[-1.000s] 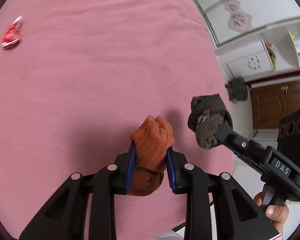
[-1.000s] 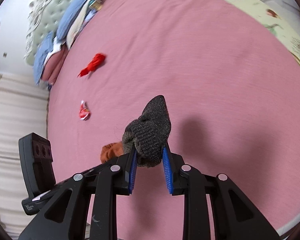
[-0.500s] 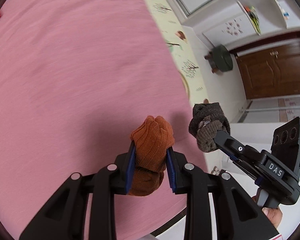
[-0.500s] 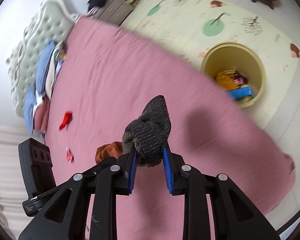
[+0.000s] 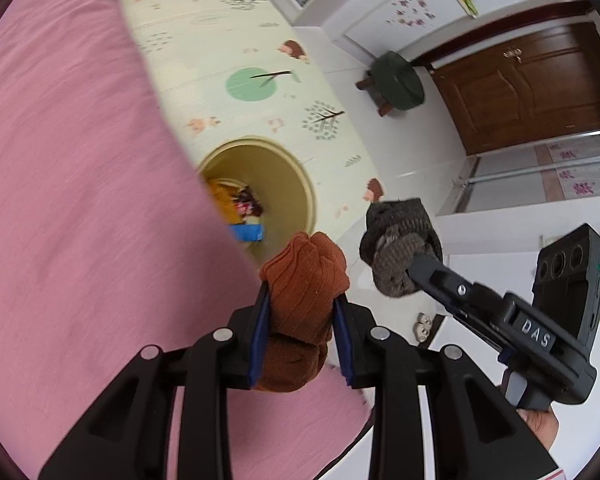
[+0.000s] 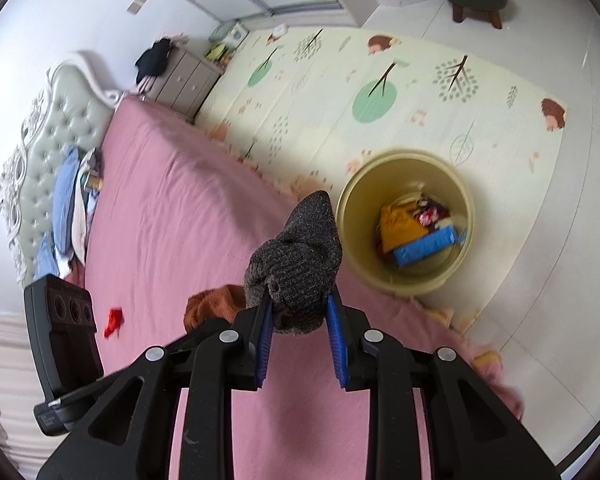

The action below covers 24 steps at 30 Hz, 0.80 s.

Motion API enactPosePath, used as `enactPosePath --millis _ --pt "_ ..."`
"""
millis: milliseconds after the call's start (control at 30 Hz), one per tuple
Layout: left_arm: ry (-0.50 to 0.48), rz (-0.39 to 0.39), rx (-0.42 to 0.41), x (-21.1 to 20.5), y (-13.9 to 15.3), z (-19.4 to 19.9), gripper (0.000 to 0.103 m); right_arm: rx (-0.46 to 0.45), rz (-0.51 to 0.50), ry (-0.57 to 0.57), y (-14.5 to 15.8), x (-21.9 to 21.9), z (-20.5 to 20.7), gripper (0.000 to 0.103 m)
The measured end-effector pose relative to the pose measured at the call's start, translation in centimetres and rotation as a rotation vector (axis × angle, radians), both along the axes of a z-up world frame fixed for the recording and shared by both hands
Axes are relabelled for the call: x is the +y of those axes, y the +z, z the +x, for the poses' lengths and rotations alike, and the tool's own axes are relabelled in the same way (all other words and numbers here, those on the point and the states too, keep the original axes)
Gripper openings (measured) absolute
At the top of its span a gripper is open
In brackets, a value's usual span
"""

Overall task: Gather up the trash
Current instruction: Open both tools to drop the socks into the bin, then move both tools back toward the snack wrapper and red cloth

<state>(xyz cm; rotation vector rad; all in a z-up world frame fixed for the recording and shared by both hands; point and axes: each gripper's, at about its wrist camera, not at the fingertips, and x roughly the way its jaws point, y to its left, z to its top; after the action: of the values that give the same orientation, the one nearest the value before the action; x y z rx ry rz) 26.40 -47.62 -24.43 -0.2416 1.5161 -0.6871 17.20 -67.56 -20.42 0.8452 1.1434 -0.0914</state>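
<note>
- Left gripper [image 5: 300, 316] pinches brown sock [image 5: 306, 296], over bed [image 5: 80, 200] edge.
- Right gripper [image 6: 298, 312] pinches grey sock [image 6: 300, 256].
- Bin [image 6: 404, 160] at 1 o'clock, trash inside.
- Red scrap [image 6: 114, 320] on bed, 9 o'clock.

You have a green stool [image 5: 398, 80] before the brown door [image 5: 532, 84], a tree-print play mat [image 6: 380, 92], a tufted headboard [image 6: 56, 128] and a bedside dresser [image 6: 184, 80].

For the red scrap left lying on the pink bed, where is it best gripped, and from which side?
The red scrap lies flat and alone on the pink bed, so probably from above, jaws straddling its narrower width and pinching the crumpled middle. It is too small and blurred to pick a finer spot.
</note>
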Motion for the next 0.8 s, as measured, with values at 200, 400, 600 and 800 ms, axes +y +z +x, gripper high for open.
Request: enactPosePath --millis 200,400,600,800 --pt "-0.006 0.014 -0.021 -3.2 0.3 1.6 0.078 0.038 -0.036 -0.041 0.3 -3.8 1.2 0.032" --pt "-0.003 0.035 -0.018 -2.9 0.4 2.1 0.083 0.012 -0.095 -0.050 1.1 -4.2 1.2 0.050" --pt "0.025 0.043 -0.033 -0.8 1.2 1.8 0.083 0.008 -0.081 -0.056 1.5 -3.6 1.4 0.050" --pt "0.077 0.032 -0.051 2.8 2.6 1.3 0.084 -0.013 -0.054 -0.022 2.9 -1.4 1.8 0.050"
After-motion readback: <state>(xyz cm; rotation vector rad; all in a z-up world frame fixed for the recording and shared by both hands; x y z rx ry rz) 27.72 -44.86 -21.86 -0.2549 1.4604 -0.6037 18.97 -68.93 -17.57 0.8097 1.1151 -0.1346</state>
